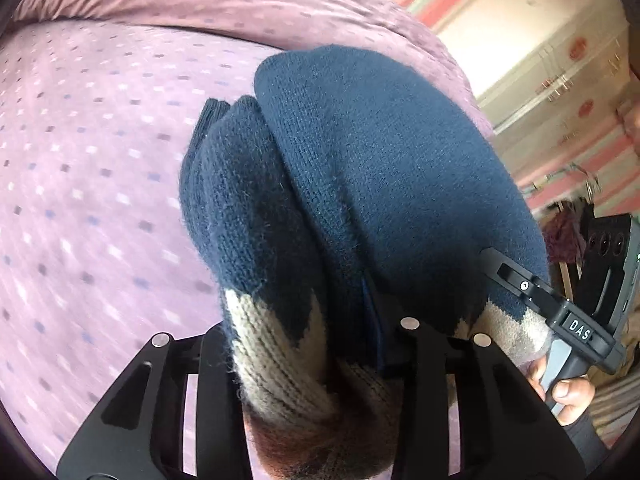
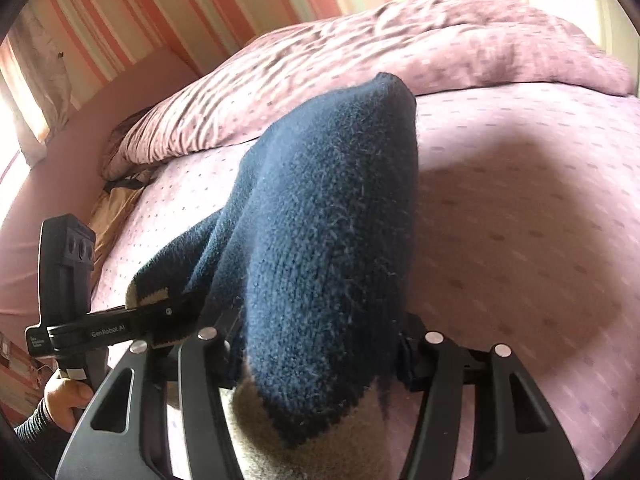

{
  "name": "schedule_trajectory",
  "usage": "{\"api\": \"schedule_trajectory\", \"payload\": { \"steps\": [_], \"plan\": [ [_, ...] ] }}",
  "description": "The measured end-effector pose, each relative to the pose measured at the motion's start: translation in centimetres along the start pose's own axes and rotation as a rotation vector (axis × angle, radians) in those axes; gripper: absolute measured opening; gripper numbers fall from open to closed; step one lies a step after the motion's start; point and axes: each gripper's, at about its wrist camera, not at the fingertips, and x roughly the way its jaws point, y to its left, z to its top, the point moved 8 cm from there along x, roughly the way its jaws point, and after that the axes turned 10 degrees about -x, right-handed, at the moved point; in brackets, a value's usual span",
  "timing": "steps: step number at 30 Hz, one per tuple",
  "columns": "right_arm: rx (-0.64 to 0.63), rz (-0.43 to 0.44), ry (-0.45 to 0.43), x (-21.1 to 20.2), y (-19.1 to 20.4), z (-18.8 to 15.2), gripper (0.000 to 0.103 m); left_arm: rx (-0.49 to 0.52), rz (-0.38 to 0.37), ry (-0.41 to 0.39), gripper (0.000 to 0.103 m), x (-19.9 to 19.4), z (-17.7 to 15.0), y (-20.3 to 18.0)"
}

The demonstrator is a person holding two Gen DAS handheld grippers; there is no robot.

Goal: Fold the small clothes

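Observation:
A small knit garment [image 1: 352,168], navy blue with beige and rust-brown bands, hangs over the bed. My left gripper [image 1: 320,360] is shut on its beige edge; the cloth hides the fingertips. The right gripper [image 1: 536,300] shows at the right of this view, clamped on the other edge. In the right wrist view the same garment [image 2: 320,240] drapes over my right gripper [image 2: 320,368], which is shut on it. The left gripper [image 2: 160,316] holds the beige hem at the left.
The bed has a mauve dotted sheet [image 1: 80,180] and a crumpled matching duvet [image 2: 360,52] at the back. Striped pink wallpaper [image 2: 120,12] and a cream cabinet [image 1: 560,72] stand behind. A hand [image 1: 568,392] holds the right gripper's handle.

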Motion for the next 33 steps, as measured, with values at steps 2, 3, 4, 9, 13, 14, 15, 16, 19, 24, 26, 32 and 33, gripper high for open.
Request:
{"api": "schedule_trajectory", "payload": {
  "steps": [2, 3, 4, 9, 13, 14, 15, 16, 19, 24, 26, 32, 33],
  "plan": [
    [-0.007, -0.034, 0.002, -2.6, -2.1, -1.6, 0.056, 0.026, 0.012, 0.011, 0.035, 1.0, -1.9, -2.3],
    [-0.005, -0.047, 0.011, -3.1, -3.0, -2.3, 0.056, 0.032, 0.029, 0.027, 0.035, 1.8, -2.8, -3.1],
    [0.005, -0.065, 0.028, -3.5, -4.2, -3.3, 0.056, 0.038, 0.048, 0.041, 0.035, 2.7, -3.9, -4.2],
    [0.076, -0.068, 0.088, -2.3, -9.2, -8.3, 0.055, 0.095, 0.161, 0.059, 0.035, 6.4, -6.8, -6.3],
    [0.108, -0.037, 0.049, -1.9, -11.7, -10.4, 0.056, 0.153, 0.229, 0.024, 0.036, 7.5, -8.1, -7.7],
    [0.112, -0.029, 0.040, -1.7, -11.9, -10.6, 0.057, 0.159, 0.236, 0.019, 0.036, 7.2, -9.1, -8.0],
    [0.116, -0.015, 0.032, -1.7, -12.6, -10.9, 0.057, 0.160, 0.242, 0.012, 0.037, 7.1, -9.7, -8.2],
    [0.123, 0.000, 0.022, -1.6, -12.8, -11.0, 0.058, 0.160, 0.250, -0.001, 0.041, 7.6, -9.5, -8.4],
    [0.118, 0.029, 0.008, -2.0, -13.3, -11.6, 0.063, 0.163, 0.279, -0.028, 0.060, 7.7, -9.2, -7.5],
    [0.061, -0.027, -0.025, -2.7, -14.6, -11.5, 0.080, 0.154, 0.342, -0.091, 0.097, 6.7, -8.5, -5.1],
    [0.033, -0.058, -0.044, -4.0, -14.5, -11.0, 0.083, 0.155, 0.350, -0.119, 0.098, 5.2, -8.2, -4.8],
    [-0.111, -0.221, -0.095, -9.8, -12.9, -8.4, 0.084, 0.166, 0.381, -0.169, 0.099, -0.5, -7.7, -5.6],
    [-0.153, -0.266, -0.099, -10.6, -12.3, -8.1, 0.084, 0.172, 0.374, -0.180, 0.100, -1.3, -7.7, -6.2]
  ]
}}
